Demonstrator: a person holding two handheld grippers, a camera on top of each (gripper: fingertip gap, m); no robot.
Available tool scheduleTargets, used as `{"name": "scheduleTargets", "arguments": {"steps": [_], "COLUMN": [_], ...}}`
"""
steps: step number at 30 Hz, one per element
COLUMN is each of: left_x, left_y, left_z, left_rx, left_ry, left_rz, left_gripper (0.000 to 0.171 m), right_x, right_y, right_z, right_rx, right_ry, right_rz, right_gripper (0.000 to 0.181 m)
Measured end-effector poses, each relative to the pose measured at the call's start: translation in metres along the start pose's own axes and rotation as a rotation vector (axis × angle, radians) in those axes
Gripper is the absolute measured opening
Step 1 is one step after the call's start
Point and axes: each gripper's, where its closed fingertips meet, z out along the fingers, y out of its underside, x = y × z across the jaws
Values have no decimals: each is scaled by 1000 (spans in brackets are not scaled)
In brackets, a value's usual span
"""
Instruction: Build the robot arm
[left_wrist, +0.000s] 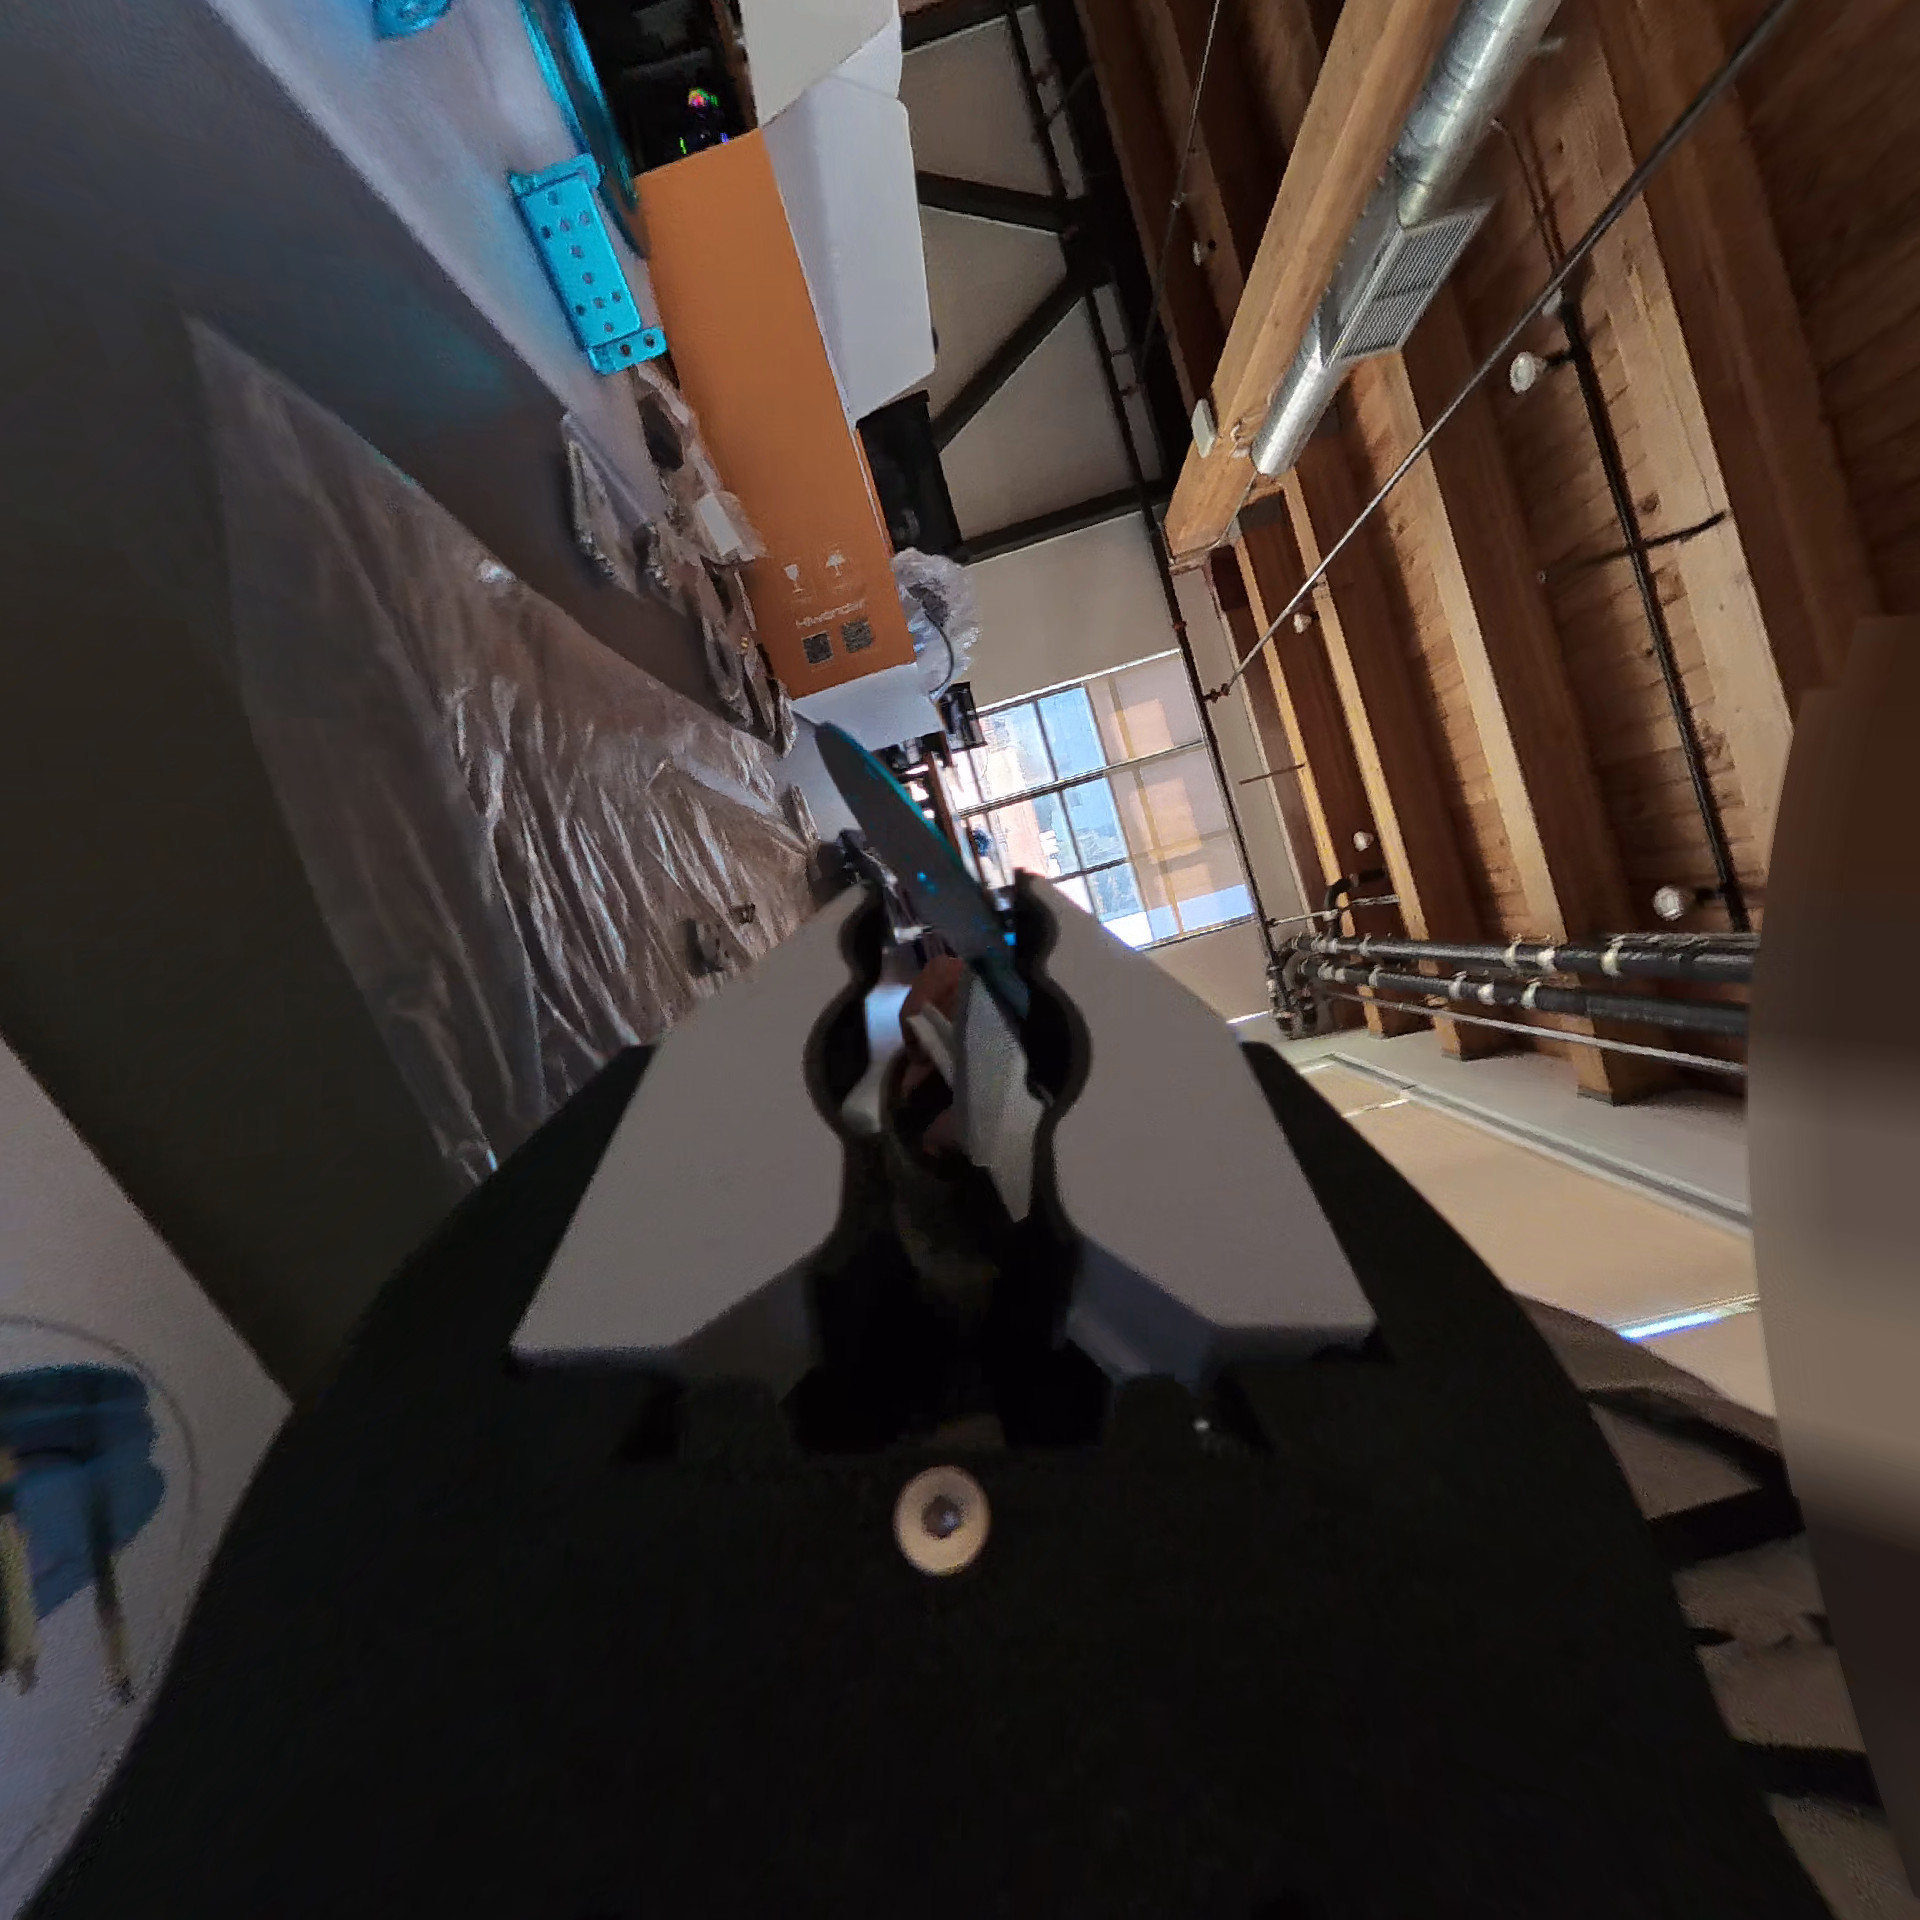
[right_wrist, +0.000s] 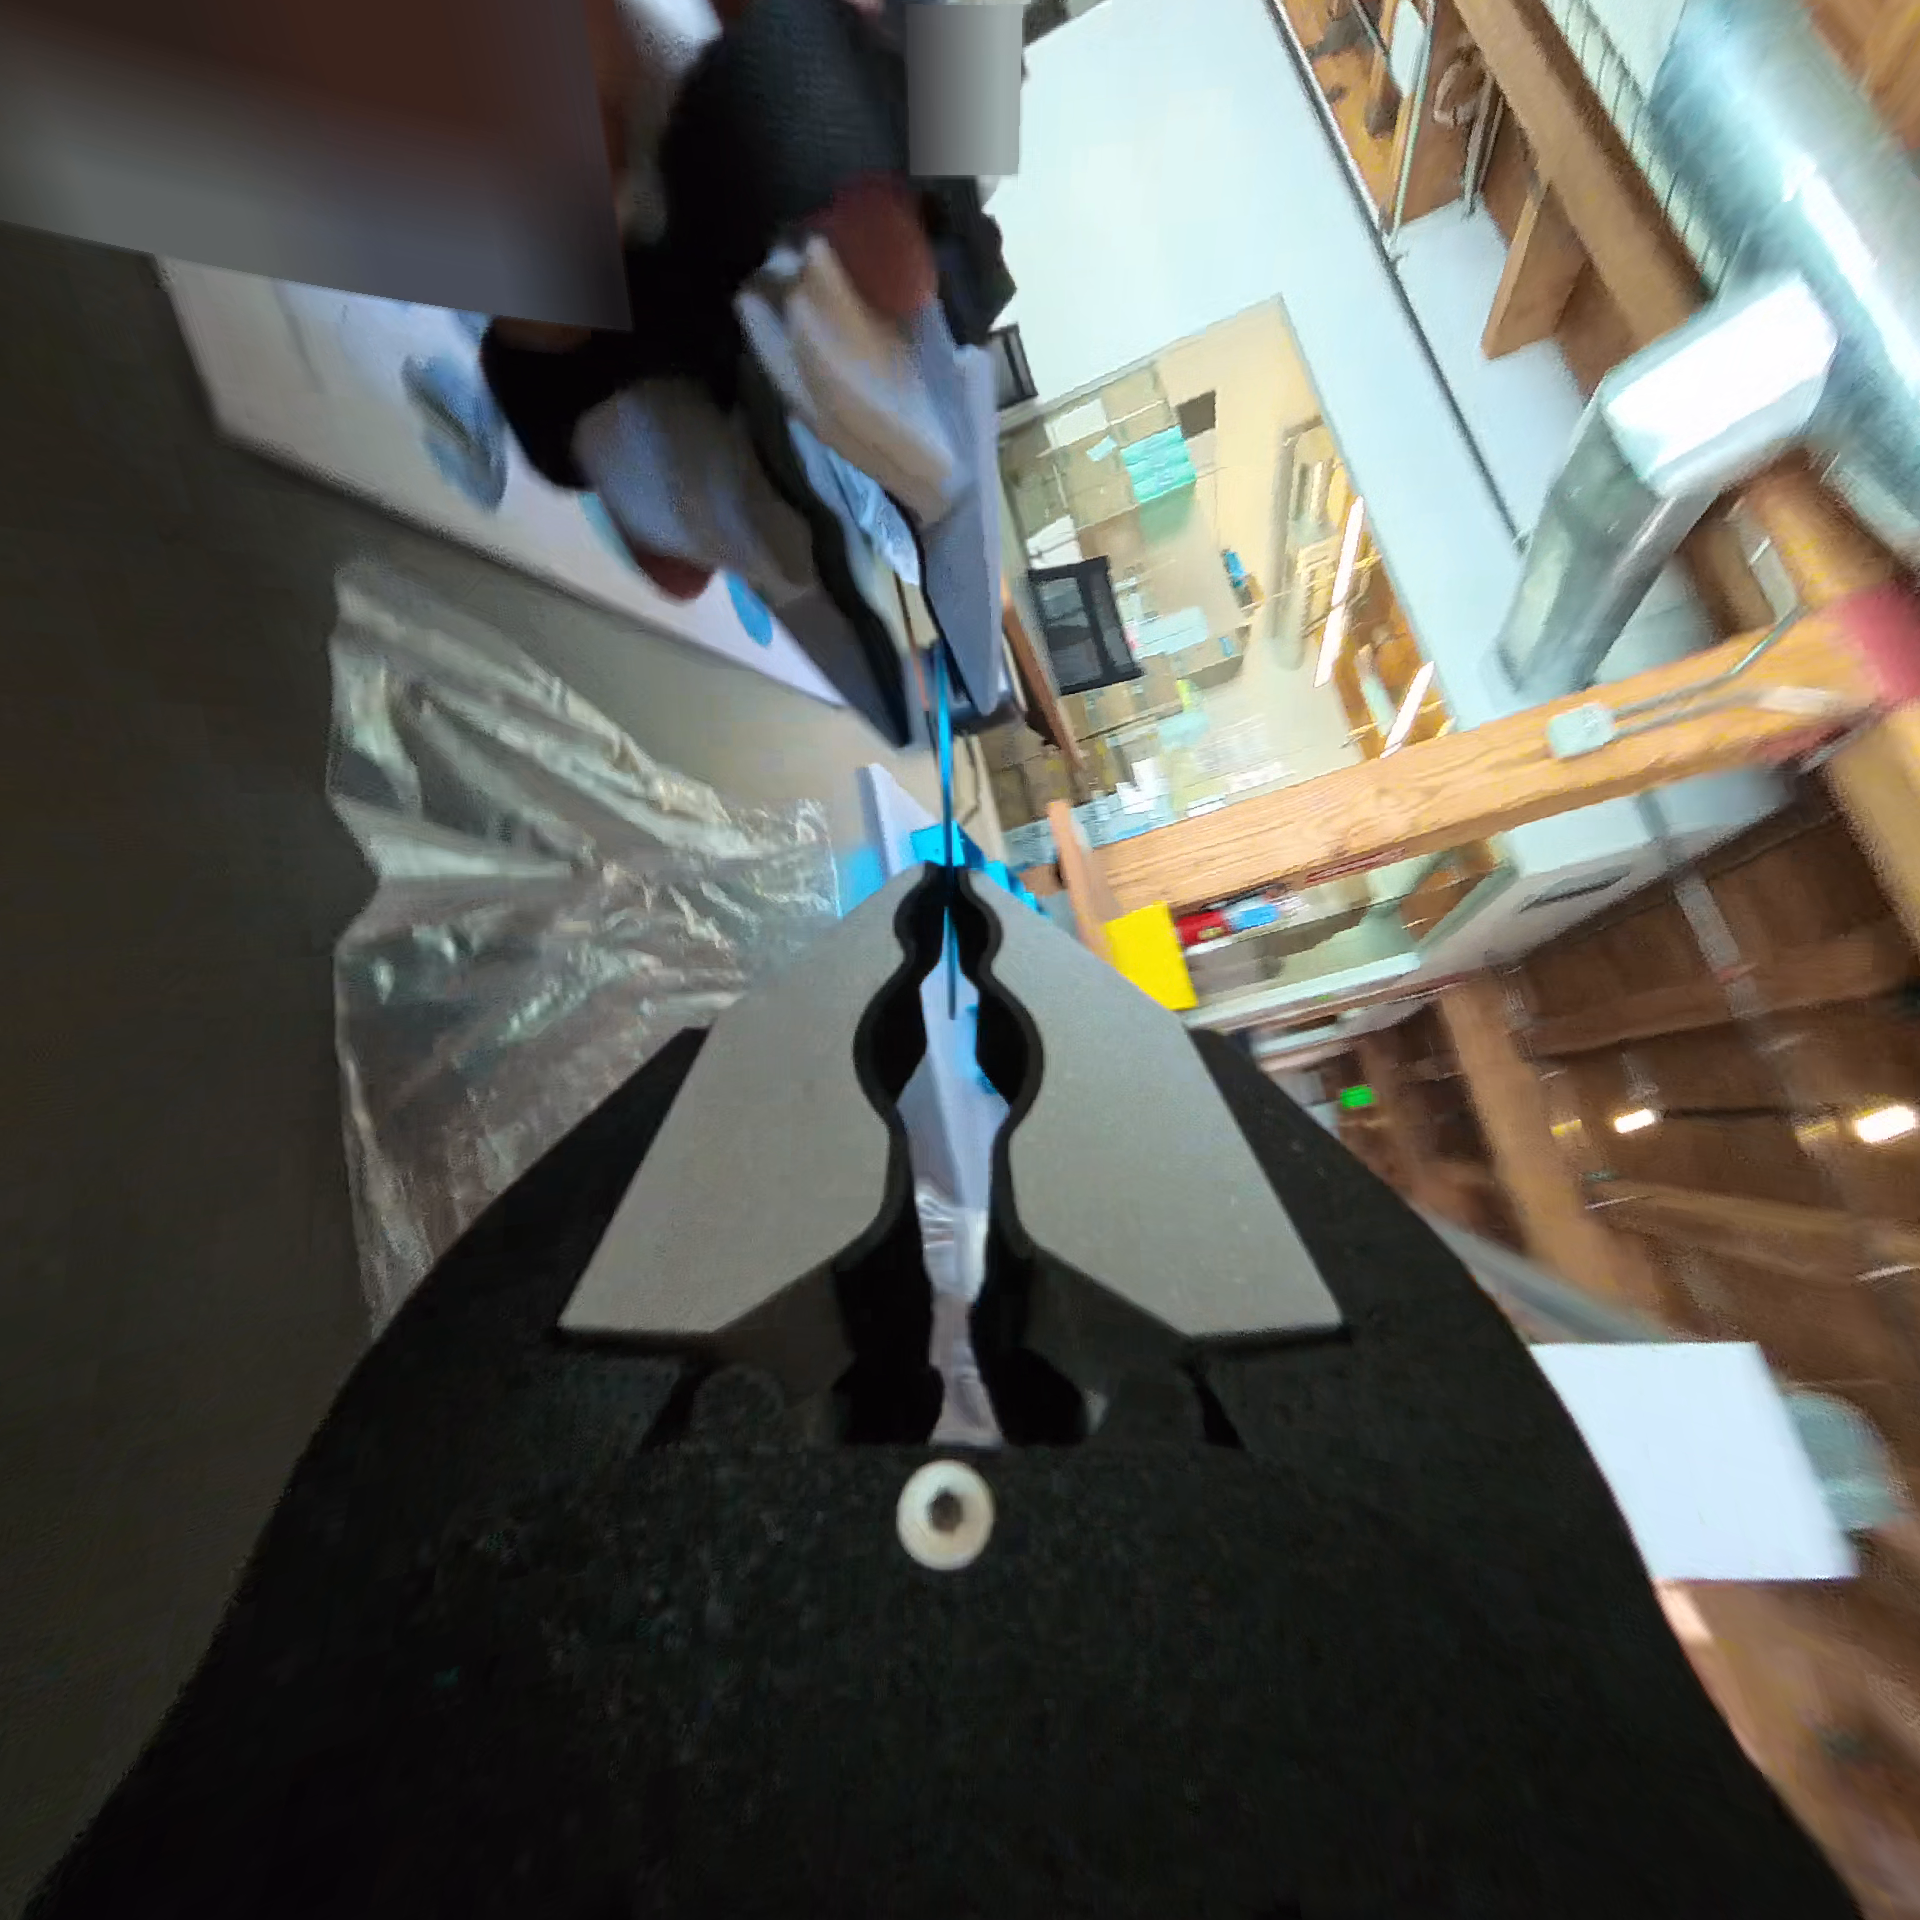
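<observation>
Item: thin blue metal plate (right_wrist: 945, 769), seen edge-on and raised clear of the surface (right_wrist: 156, 727). It is clamped at one end by the right gripper (right_wrist: 948, 883), whose jaws are nearly closed on its edge, and at the other by the left gripper (left_wrist: 951, 914), likewise narrowed onto it. Judged stiff, light, smooth and slippery; best held flat-faced near the ends. Clear plastic wrap (right_wrist: 540, 810) is spread below; an orange box (left_wrist: 769, 416) is stood beyond.

Glossy blue anodised metal plate (left_wrist: 920, 873), crinkled shiny clear plastic sheet (left_wrist: 540, 790), matt grey gripper fingers (left_wrist: 717, 1164), rough wooden beams (left_wrist: 1340, 239)
</observation>
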Motion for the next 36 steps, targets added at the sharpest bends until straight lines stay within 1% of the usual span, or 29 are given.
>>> {"name": "scheduleTargets", "arguments": {"steps": [1,3,4,7,9,11,12,13,15,17,19,22,25,26,27,29,31,36], "left_x": [2,4,6,18,18,27,27,23,10,3,0,-1,-2,-4,-8,-8,-8,-11], "left_y": [-3,-12,-18,-30,-33,-32,-31,-29,-26,-25,-26,-25,-26,-27,-30,-35,-35,-29], "left_z": [-1,-6,-9,-19,-22,-24,-24,-23,-21,-22,-23,-22,-23,-23,-24,-28,-27,-24], "left_rx": [4,35,58,125,145,154,147,135,105,103,108,101,105,105,117,146,144,113], "left_ry": [-7,-38,-44,14,30,81,74,35,-51,-102,-130,-134,-145,-159,-189,-215,-216,-213], "left_rz": [51,144,186,302,347,357,380,408,461,497,522,518,527,525,529,555,562,553], "left_gripper": [33,40,43,42,42,42,42,42,42,40,38,35,31,27,22,21,21,21], "right_x": [5,12,19,37,40,40,41,40,32,24,23,27,25,24,22,19,17,19], "right_y": [0,3,8,22,27,32,33,37,45,51,54,54,53,53,51,45,46,45], "right_z": [-1,0,0,0,1,4,4,5,7,7,5,3,3,3,3,3,3,3], "right_rx": [10,10,8,48,110,183,246,274,287,246,218,230,227,233,235,248,246,230], "right_ry": [-16,-95,-113,-173,-272,-367,-404,-415,-412,-384,-340,-335,-374,-384,-409,-480,-475,-467], "right_rz": [113,370,531,1071,1459,1815,1966,2090,2274,2342,2340,2362,2424,2447,2460,2490,2515,2454], "right_gripper": [0,0,0,0,0,0,0,0,0,0,0,0,0,0,0,0,0,0]}}
